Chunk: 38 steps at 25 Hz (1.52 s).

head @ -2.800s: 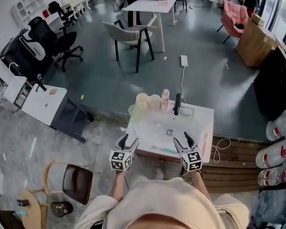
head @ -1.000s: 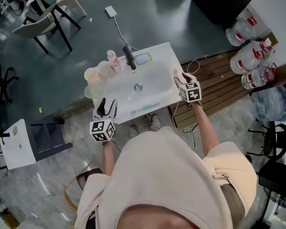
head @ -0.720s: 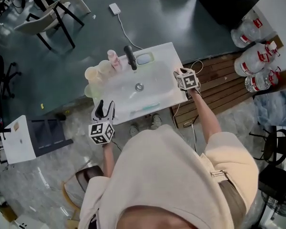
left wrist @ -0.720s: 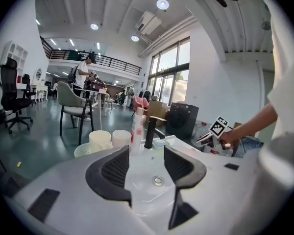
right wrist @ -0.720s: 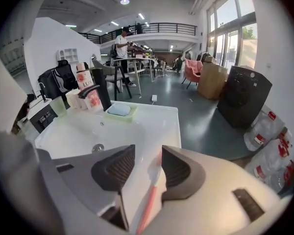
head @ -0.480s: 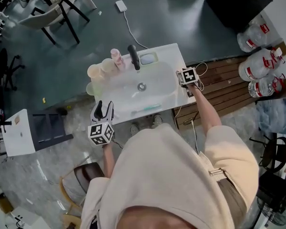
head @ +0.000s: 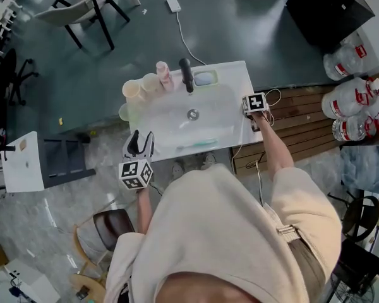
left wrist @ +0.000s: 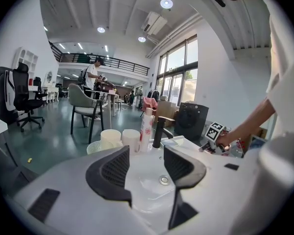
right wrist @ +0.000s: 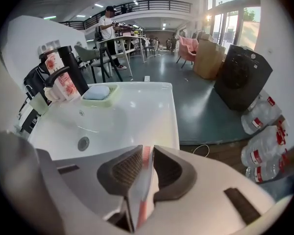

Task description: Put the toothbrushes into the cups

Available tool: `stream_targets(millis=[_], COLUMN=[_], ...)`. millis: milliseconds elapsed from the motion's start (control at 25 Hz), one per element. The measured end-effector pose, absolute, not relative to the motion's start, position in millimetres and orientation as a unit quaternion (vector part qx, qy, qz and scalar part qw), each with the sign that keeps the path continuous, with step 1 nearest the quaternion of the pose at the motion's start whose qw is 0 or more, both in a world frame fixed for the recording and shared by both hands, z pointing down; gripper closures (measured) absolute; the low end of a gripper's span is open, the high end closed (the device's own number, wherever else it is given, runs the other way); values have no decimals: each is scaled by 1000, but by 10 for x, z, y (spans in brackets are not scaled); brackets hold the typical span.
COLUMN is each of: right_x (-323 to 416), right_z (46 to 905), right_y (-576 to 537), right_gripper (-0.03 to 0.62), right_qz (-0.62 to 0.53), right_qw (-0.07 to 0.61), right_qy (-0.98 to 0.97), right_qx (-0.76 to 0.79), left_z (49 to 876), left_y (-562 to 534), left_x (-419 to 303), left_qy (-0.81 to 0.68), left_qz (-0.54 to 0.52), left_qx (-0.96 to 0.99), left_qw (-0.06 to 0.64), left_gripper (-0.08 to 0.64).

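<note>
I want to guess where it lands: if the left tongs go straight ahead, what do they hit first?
The left tongs would probably meet the white sink basin first, near its drain, though depth is unclear.

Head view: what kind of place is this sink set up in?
Probably an open-plan office or lab, not a bathroom. The freestanding sink stands on a bare grey floor, with an office chair off to one side and large water bottles stacked at the right.
</note>
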State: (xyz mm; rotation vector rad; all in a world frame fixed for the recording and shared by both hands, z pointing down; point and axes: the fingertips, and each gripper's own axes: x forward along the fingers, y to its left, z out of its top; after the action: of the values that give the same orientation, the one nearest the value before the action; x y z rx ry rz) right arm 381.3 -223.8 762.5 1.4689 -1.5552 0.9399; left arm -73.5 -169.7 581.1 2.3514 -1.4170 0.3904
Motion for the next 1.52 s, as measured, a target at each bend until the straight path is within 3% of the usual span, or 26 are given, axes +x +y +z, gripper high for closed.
stream_targets(millis=[200, 1120, 1520], right_x=[3756, 3066, 2453], right_z=[7547, 6006, 5201], right_y=[-2223, -1729, -1799], right_gripper=[529, 531, 531], right_qz=[362, 206, 144], right_qw=[374, 173, 95], right_qy=[-623, -716, -768], right_qx=[584, 644, 617], left_z=[5803, 5835, 5801], left_y=[-1707, -1904, -1829], left_x=[-711, -589, -790], left_qy=[-493, -425, -433], left_qz=[144, 145, 133], left_qx=[839, 877, 875], left_qw=[179, 168, 171], left_gripper=[342, 344, 345])
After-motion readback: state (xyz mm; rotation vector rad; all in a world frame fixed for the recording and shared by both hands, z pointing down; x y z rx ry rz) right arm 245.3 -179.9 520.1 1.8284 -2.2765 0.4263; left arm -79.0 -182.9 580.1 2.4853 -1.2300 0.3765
